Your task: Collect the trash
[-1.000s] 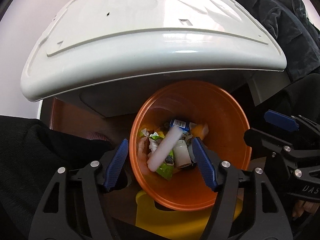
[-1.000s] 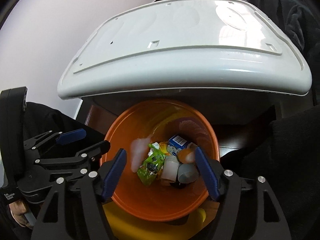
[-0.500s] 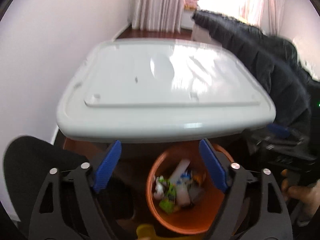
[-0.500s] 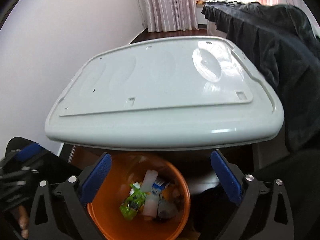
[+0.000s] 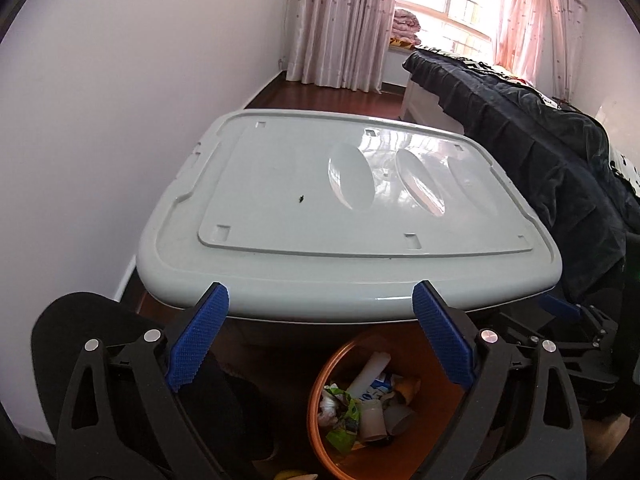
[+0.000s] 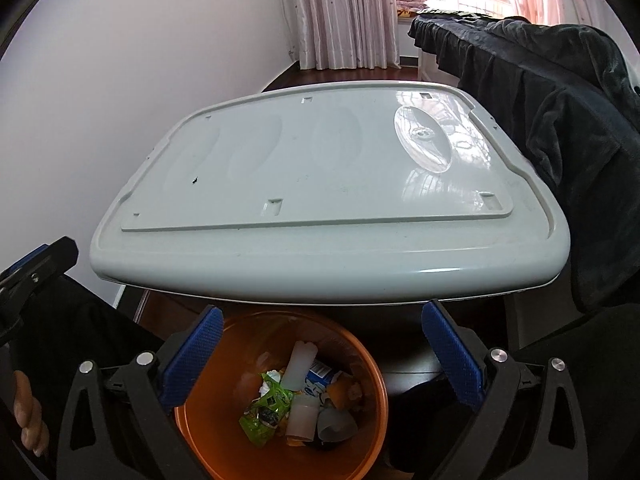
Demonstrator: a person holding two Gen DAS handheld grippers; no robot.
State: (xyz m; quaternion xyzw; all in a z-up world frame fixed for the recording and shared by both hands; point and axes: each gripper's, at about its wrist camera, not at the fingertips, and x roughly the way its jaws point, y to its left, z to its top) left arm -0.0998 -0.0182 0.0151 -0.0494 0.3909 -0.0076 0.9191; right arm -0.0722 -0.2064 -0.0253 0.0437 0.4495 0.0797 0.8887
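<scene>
The round orange plastic waste bin [image 6: 280, 396] stands on the floor just in front of and below the near edge of a large pale grey plastic lid [image 6: 328, 200], which serves as the work surface above it; that spot lets rubbish be dropped straight off the edge into it. Inside lies the collected trash: a crumpled green foil wrapper [image 6: 262, 408], a white plastic tube [image 6: 300, 364], a small blue and white carton [image 6: 318, 376] and some pale cups, all loose at the bottom and leaning on one another.

The left gripper [image 5: 320, 340] hangs over the bin's near side with its blue-padded jaws opening wide and nothing between them. The right gripper [image 6: 320, 352] stands above the bin with its jaws fully spread and likewise empty. Both point steeply down toward the bin, which fits a release just made rather than a reach for something new.

The lid top looks bare apart from a small dark speck [image 5: 301, 199], which may be a crumb or an insect; the view is too coarse to tell. A dark quilted blanket [image 6: 560, 92] drapes over furniture to the right. Judged from this, the collecting is at or near its end, unless trash lies outside both views.
</scene>
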